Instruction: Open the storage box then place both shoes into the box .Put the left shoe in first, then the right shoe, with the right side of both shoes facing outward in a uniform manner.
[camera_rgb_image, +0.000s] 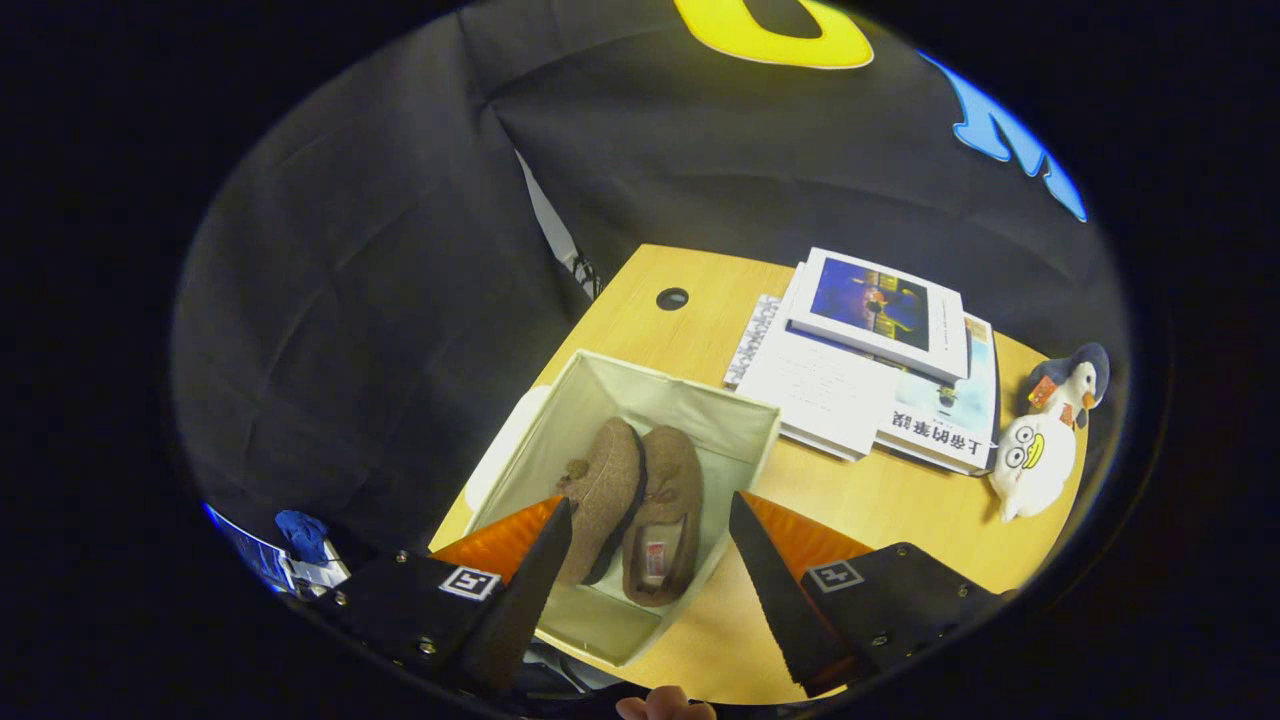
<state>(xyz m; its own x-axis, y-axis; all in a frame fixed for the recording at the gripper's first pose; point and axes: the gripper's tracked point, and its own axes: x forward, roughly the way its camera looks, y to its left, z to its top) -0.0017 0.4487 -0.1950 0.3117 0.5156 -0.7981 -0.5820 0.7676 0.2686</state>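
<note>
At the very front, a fingertip of the person's hand (665, 704) shows just below the gripper (650, 520). Its 2 fingers stand spread wide apart with nothing held between them, hanging above the near end of the cream fabric storage box (690, 405). The box is open at the top and sits on the light wooden table (900, 510), near the table's left edge. Inside it lie 2 brown felt slippers side by side, touching along their length, toes pointing away from the fingers: the left-hand slipper (605, 480) lies tilted onto its side, the right-hand slipper (665, 520) shows its opening and a label inside. Beyond the box, to the right, lies a stack of white books (870, 370). Just beside the books lies a white plush duck toy (1040, 445). A round dark hole (672, 298) marks the table's far part.
</note>
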